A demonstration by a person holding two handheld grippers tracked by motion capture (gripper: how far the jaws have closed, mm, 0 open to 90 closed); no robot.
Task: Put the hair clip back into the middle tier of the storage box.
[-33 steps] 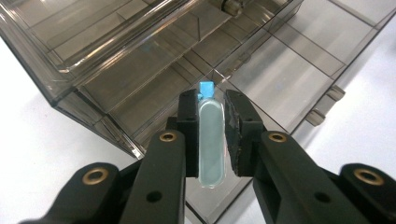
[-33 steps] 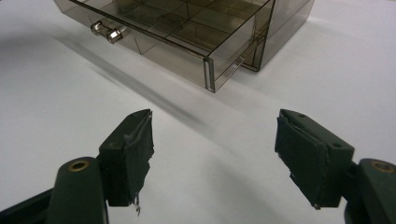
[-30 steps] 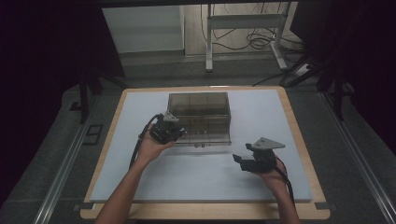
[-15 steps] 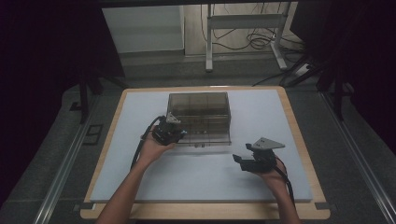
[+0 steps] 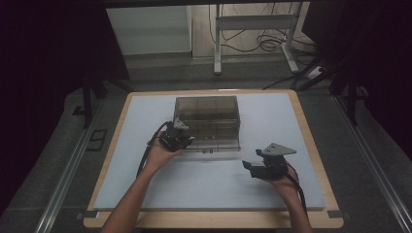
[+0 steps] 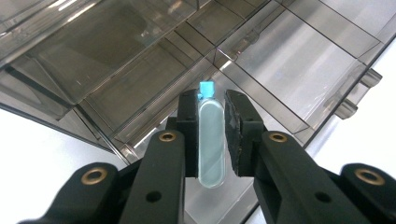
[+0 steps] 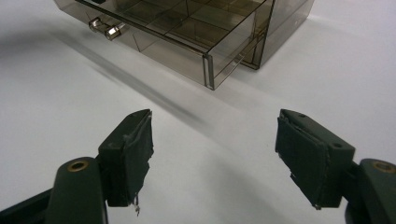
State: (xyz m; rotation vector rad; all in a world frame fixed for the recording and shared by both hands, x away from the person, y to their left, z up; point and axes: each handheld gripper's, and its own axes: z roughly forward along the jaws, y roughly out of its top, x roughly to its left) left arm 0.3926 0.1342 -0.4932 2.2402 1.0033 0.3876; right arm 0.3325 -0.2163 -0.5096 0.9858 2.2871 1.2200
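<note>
Holding nearly as a second ago, my left gripper (image 6: 212,140) stays clamped on the tube (image 6: 210,140) over the drawer (image 6: 140,88); my right gripper (image 7: 212,158) rests apart.

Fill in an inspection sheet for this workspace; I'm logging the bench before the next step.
Surface: pale mat on a wood-edged table, bare around the work.
Job's things: smoky clear drawer organizer, drawer pulled out; small pale-blue capsule with blue tip.
Clutter: nothing seen.
Grippers: left gripper shut on the capsule over the drawer's compartments; right gripper open, nothing between the jaws.
Cables: black cable trails from the left gripper; loose wires on the floor behind.
Surroundings: white metal stand, dark room.
</note>
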